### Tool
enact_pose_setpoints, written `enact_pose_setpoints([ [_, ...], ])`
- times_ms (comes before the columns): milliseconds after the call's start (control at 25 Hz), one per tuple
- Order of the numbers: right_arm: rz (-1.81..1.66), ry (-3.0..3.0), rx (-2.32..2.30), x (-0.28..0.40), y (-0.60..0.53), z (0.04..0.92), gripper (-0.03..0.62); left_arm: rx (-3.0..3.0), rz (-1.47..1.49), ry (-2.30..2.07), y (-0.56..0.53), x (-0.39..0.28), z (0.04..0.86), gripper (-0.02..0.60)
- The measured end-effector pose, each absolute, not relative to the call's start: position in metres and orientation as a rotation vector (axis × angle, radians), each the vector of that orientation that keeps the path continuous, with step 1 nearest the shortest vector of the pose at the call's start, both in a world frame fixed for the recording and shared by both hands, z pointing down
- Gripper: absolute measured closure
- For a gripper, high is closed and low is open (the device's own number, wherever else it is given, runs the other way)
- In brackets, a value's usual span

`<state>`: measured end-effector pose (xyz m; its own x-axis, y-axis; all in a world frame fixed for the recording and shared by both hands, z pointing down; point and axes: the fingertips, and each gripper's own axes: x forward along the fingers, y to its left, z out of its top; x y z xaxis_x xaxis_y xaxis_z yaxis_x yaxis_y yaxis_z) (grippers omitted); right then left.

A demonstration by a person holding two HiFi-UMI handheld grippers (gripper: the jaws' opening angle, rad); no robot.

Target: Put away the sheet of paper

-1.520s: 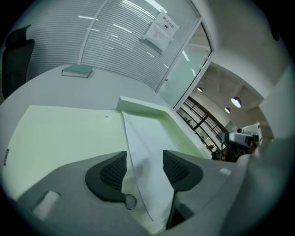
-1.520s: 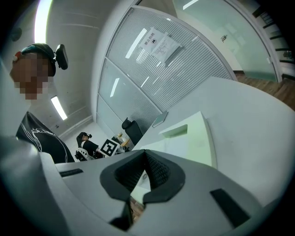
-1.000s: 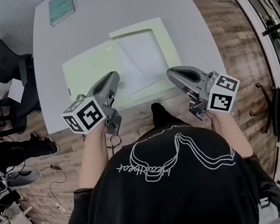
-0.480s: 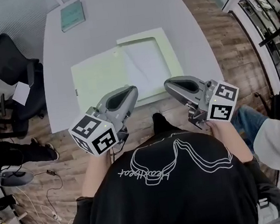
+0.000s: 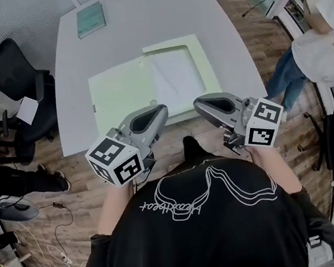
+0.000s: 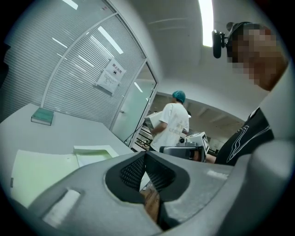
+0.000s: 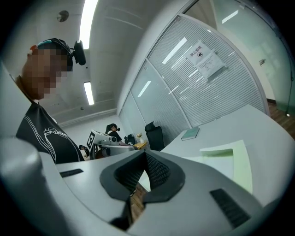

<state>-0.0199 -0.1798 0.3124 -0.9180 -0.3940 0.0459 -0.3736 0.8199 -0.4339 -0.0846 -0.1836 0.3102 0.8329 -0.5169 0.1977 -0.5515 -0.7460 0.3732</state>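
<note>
Now your left tool (image 5: 158,110) has just clenched shut, empty, like your right tool (image 5: 199,103). The white sheet of paper (image 5: 177,80) lies in the right half of the open pale-green folder (image 5: 120,93) on the grey table (image 5: 141,24). Closing the folder probably remains.

paper (image 5: 175,77) on folder (image 5: 120,96) on table (image 5: 141,24); book (image 5: 90,19) behind

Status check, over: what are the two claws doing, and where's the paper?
Left gripper and right gripper both shut, empty, at table's near edge. Sheet of paper lying on open green folder. Nothing in the way.
</note>
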Motion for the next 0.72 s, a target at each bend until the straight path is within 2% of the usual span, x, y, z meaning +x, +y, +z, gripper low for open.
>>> enact_pose_setpoints([
  [720,-0.69,2.984,-0.655,-0.014,-0.165,0.321,0.585,2.575,0.095,-0.749,-0.171,-0.076,0.312,0.572],
])
